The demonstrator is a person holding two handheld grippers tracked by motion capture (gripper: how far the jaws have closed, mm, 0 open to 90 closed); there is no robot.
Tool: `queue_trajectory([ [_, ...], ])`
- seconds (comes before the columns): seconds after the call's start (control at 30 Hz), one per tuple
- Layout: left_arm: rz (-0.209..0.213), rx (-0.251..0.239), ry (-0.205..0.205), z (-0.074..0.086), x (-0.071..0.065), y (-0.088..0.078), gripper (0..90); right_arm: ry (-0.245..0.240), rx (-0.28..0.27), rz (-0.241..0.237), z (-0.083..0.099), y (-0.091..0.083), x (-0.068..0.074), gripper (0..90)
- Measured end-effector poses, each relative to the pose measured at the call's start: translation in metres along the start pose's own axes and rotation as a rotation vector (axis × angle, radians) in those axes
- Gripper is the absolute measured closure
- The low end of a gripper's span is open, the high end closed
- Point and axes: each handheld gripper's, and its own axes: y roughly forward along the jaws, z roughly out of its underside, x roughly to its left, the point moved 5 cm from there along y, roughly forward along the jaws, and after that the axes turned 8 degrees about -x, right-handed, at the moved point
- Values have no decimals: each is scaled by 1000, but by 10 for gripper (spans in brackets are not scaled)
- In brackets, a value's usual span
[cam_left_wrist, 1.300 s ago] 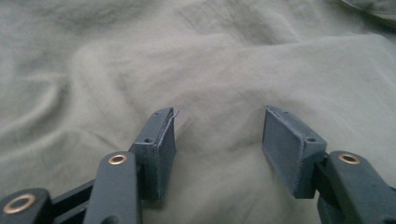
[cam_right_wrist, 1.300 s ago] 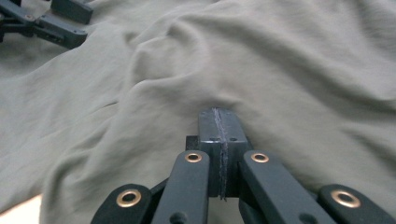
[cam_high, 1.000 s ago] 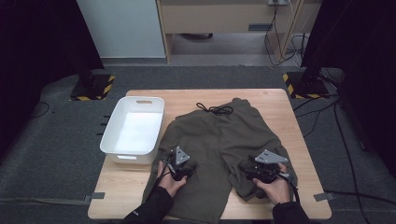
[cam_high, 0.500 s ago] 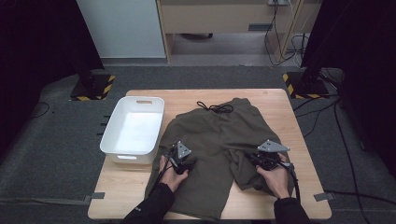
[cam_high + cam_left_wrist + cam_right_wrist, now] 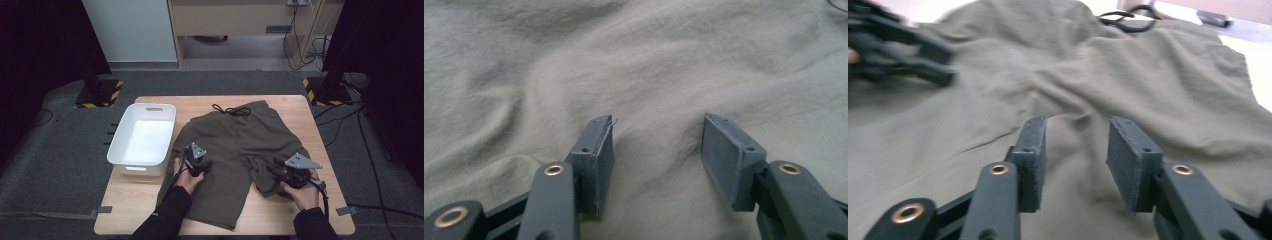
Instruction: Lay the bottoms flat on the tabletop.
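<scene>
Our right gripper (image 5: 291, 176) has lifted, jaws just reopened; left gripper (image 5: 198, 162) jaws half-wide, both empty over olive shorts (image 5: 235, 150) flat on the bench (a shallow pinch could slip).

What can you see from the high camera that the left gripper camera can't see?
High view alone: the white bin, the wooden table, the black drawstring, both hands and the right tool at the folded leg of the shorts.

Left gripper view alone: a close look at the left tool, whose jaws stand apart with a low ridge of cloth between them, the pads not pressing on it.

Both: the olive shorts, lying wrinkled, with the left tool over them.
</scene>
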Motion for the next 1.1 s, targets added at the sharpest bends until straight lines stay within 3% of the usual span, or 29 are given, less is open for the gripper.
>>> queue_trajectory([
  [0.1,0,-2,-4,1,0,-1,450,31,44,-48,17,-9,15,436],
  [0.2,0,-2,-7,1,1,-1,445,37,95,-60,33,-9,25,364],
  [0.33,3,-1,-20,1,1,-1,435,4,161,-60,46,2,34,371],
  [0.4,2,0,-20,1,1,-1,433,-23,191,-56,49,7,35,450],
  [0.47,2,-2,-19,1,1,-1,433,-33,202,-60,50,8,34,619],
  [0.5,2,-1,-20,1,1,-1,433,-26,209,-61,50,7,33,763],
  [0.53,3,-1,-21,1,1,-1,433,-15,208,-71,49,6,32,848],
  [0.57,5,0,-22,1,1,-1,433,-12,197,-70,46,4,30,889],
  [0.67,8,2,-27,1,2,-1,433,23,140,-81,31,-4,24,900],
  [0.83,10,2,-32,1,2,-1,432,96,-34,-115,-3,-26,13,900],
  [0.9,10,2,-33,1,2,-1,432,139,-82,-103,-8,-30,3,898],
  [1.0,15,3,-38,2,3,0,432,212,-85,-45,-1,-28,-18,882],
  [1.1,18,2,-34,1,2,-1,432,226,-19,26,16,-21,-36,845],
])
